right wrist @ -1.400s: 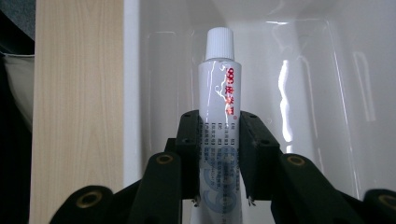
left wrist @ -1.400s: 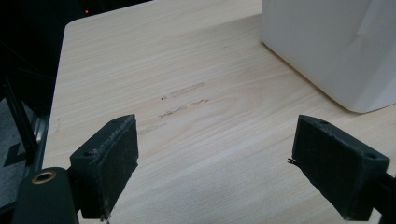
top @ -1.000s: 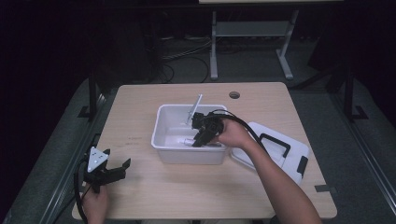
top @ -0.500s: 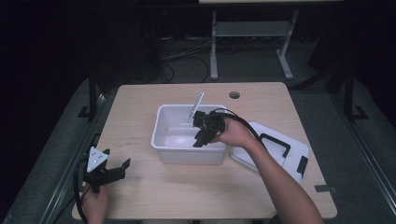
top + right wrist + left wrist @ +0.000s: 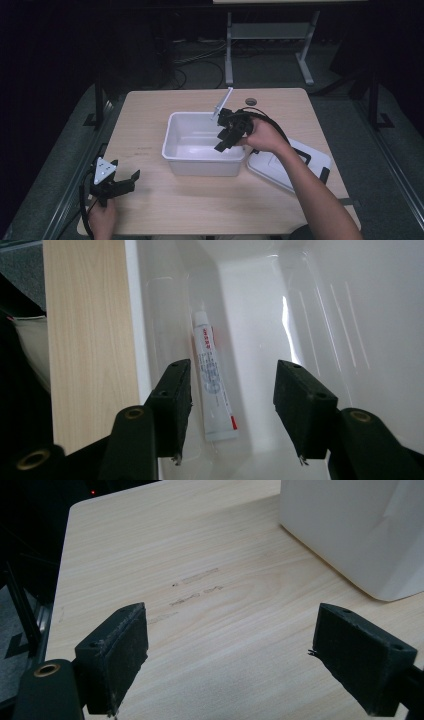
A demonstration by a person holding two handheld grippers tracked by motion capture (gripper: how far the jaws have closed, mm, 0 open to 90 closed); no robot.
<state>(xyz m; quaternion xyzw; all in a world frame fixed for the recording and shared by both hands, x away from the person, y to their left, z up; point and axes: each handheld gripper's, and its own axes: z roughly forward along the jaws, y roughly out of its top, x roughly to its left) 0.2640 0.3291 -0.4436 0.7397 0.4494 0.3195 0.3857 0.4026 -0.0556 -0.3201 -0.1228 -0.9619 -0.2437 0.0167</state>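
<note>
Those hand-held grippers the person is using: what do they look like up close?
Each hand-held gripper is black, with two blocky jaws faced by rough dark pads and small brass-coloured rings near their bases. The left hand-held gripper carries a grey three-cornered plate on top, and a black cable loops from it. The right hand-held gripper trails a thick black cable that arches over the hand. The forearms are bare, with no sleeves in sight.

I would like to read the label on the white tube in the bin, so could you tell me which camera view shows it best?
The right gripper view: the white tube lies flat on the bin's floor, unobstructed, print facing the camera. In the high view the right gripper hangs over the bin and no tube can be made out. The left gripper view catches just the bin's outer wall.
</note>
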